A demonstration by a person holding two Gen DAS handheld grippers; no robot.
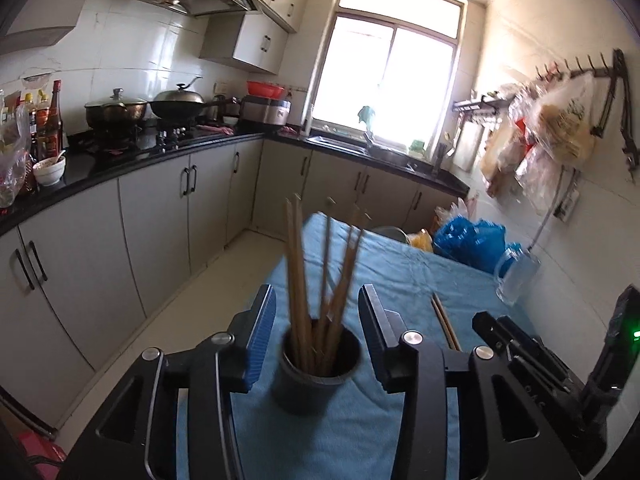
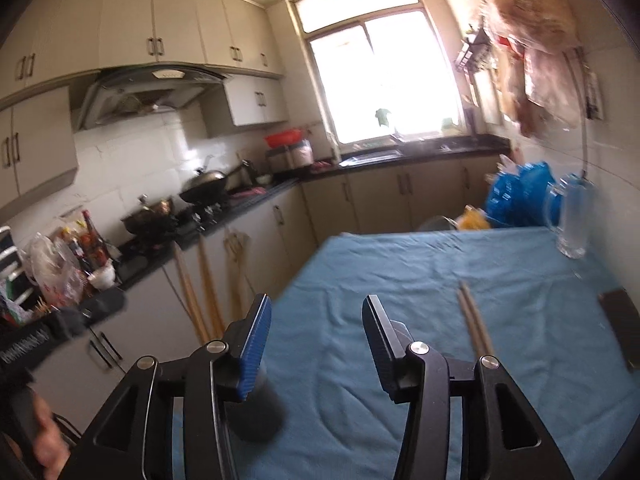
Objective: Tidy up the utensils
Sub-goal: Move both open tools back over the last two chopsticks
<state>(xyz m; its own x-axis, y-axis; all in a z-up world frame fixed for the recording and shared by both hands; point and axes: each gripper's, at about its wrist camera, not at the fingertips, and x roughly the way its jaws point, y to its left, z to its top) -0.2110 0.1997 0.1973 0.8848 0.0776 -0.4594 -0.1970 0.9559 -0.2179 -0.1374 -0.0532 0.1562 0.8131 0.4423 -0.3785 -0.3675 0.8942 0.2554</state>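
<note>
Left gripper (image 1: 317,330) spread, its blue pads either side of the dark cup (image 1: 318,372) w/o touching; chopsticks (image 1: 320,280) stand in the cup. Right gripper (image 2: 317,336) spread, nothing between its pads. Two loose chopsticks (image 2: 474,322) lie on the blue-cloth surface (image 2: 400,264) at 1 o'clock. Glass jug (image 2: 574,220) farther, 2 o'clock.

A table covered with a blue cloth (image 2: 420,272) carries everything. Near its left edge stands a dark round holder (image 1: 316,376) with wooden chopsticks (image 1: 320,280) upright in it. To its right, apart, a loose pair of chopsticks (image 2: 474,322) lies on the cloth. A clear glass mug (image 2: 572,220) stands at the far right, a dark flat phone (image 2: 624,328) nearer.
</note>
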